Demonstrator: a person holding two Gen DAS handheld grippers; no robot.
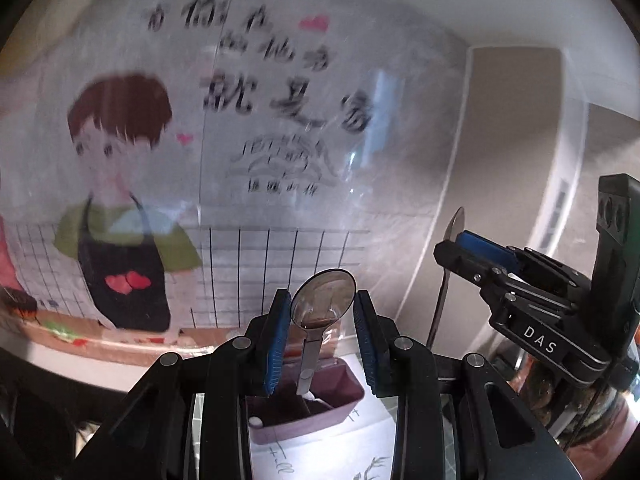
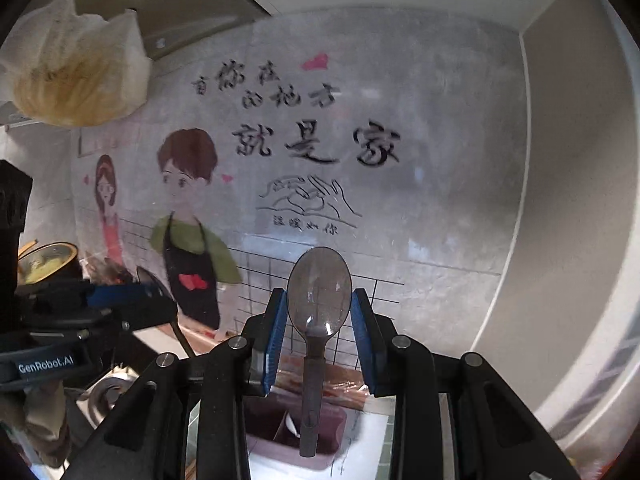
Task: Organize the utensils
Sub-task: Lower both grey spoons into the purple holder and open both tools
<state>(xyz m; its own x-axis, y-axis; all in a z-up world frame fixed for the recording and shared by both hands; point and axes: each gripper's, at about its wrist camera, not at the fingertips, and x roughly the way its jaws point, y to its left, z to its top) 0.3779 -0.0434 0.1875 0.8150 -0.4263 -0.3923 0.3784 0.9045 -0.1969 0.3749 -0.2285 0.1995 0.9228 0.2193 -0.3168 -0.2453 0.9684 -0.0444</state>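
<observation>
My left gripper [image 1: 322, 340] is shut on a metal spoon [image 1: 324, 300], bowl up between the blue pads, handle pointing down over a pink utensil holder [image 1: 344, 396]. My right gripper [image 2: 320, 336] is shut on a second, darker spoon [image 2: 319, 292], bowl up, its handle reaching down into the same pink holder [image 2: 332, 440]. Each gripper shows in the other's view: the right one [image 1: 472, 248] at the right with its spoon edge-on, the left one [image 2: 132, 296] at the left with its spoon.
A wall sticker with cartoon figures and black characters [image 2: 316, 148] fills the background. A plastic bag [image 2: 76, 72] hangs at the upper left. A tin and clutter [image 2: 48, 260] sit at the left. White paper [image 1: 372, 440] lies under the holder.
</observation>
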